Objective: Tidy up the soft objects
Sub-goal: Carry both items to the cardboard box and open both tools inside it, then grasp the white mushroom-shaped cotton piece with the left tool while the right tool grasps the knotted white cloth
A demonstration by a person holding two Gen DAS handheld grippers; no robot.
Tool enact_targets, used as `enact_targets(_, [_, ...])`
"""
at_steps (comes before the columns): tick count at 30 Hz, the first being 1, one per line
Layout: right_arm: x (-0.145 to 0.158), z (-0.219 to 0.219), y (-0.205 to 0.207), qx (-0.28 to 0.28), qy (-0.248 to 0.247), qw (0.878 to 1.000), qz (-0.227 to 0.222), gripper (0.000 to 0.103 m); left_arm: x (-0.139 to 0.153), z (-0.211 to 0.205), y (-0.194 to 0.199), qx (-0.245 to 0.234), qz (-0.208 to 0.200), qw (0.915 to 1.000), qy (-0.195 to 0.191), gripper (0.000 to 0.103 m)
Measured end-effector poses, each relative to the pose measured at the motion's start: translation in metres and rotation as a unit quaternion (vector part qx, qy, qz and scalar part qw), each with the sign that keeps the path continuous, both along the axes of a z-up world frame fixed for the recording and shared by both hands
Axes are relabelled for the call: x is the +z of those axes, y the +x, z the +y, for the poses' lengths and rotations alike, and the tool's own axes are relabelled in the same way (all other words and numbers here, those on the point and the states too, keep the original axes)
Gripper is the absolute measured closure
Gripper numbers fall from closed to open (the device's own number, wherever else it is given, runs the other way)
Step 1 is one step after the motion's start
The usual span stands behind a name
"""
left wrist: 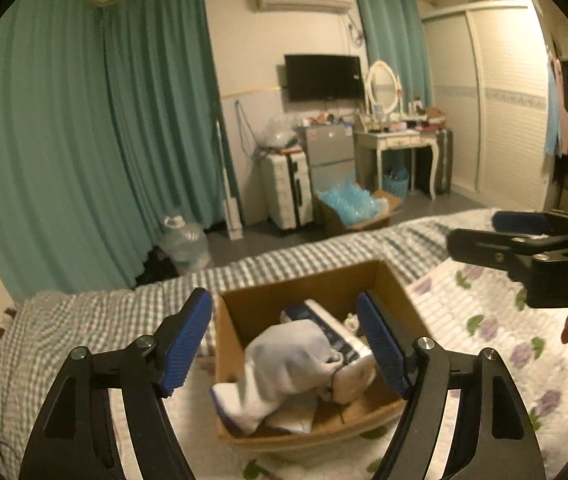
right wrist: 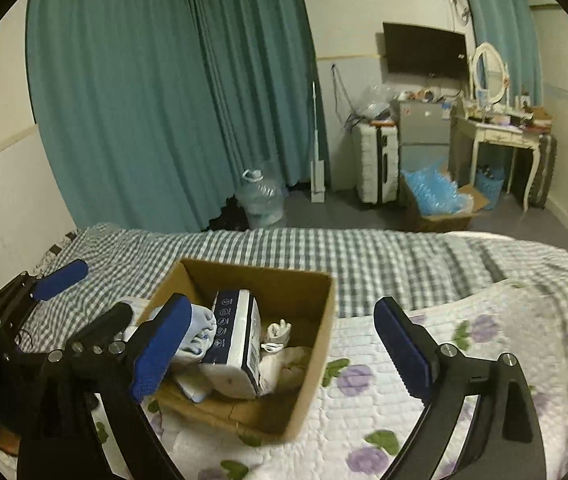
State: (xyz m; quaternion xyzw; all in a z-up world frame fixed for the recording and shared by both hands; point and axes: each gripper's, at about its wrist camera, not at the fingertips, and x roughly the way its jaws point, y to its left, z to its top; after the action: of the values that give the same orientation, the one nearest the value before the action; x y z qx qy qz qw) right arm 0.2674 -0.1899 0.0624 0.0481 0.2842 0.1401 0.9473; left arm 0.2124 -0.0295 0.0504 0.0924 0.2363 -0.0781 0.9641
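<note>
Your left gripper (left wrist: 284,344) hangs spread wide and holds nothing, above the cardboard box (left wrist: 398,284) on the floral quilt (left wrist: 496,320). Your right gripper (right wrist: 284,356) gapes equally wide, empty, beside it. Inside the box lie a pale sock (left wrist: 292,356) and a tissue pack (right wrist: 239,332), touching.

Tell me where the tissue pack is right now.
In both wrist views the tissue pack lies inside the cardboard box on the bed, beside the pale cloth.
</note>
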Motion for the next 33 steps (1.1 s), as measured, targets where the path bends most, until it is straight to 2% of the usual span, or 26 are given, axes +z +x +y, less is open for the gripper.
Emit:
enact_targets(5, [0.030, -0.011, -0.045, -0.014, -0.014, 1.000, -0.021, 0.004, 0.030, 0.009, -0.035, -0.002, -0.017, 0.9998, -0.010, 0.026])
enact_targets(8, [0.041, -0.009, -0.072, -0.014, -0.024, 0.999, -0.028, 0.002, 0.042, 0.014, -0.064, 0.001, -0.028, 0.9995, -0.015, 0.006])
enact_targets(13, [0.041, -0.001, -0.108, -0.007, -0.042, 0.999, -0.030, 0.002, 0.041, 0.027, -0.104, 0.015, -0.033, 0.9990, -0.027, 0.006])
enact_targets(18, [0.021, 0.013, -0.129, -0.006, -0.067, 0.998, -0.021, 0.002, 0.024, 0.033, -0.124, 0.036, -0.027, 0.9988, -0.020, 0.006])
enact_targets(20, [0.008, 0.019, -0.137, -0.005, -0.076, 0.997, -0.019, 0.002, 0.014, 0.034, -0.128, 0.046, -0.019, 0.9987, -0.011, 0.006])
enact_targets(24, [-0.021, 0.030, -0.144, 0.000, -0.082, 0.997, -0.016, 0.002, -0.005, 0.039, -0.129, 0.050, -0.004, 0.9986, -0.018, 0.006])
enact_targets(28, [-0.049, 0.040, -0.132, 0.006, -0.086, 0.996, -0.002, 0.002, -0.028, 0.041, -0.122, 0.061, -0.001, 0.9979, -0.022, 0.006])
enact_targets(33, [-0.083, 0.047, -0.104, 0.008, -0.082, 0.996, 0.028, 0.002, -0.067, 0.048, -0.107, 0.069, 0.031, 0.9963, -0.039, 0.006])
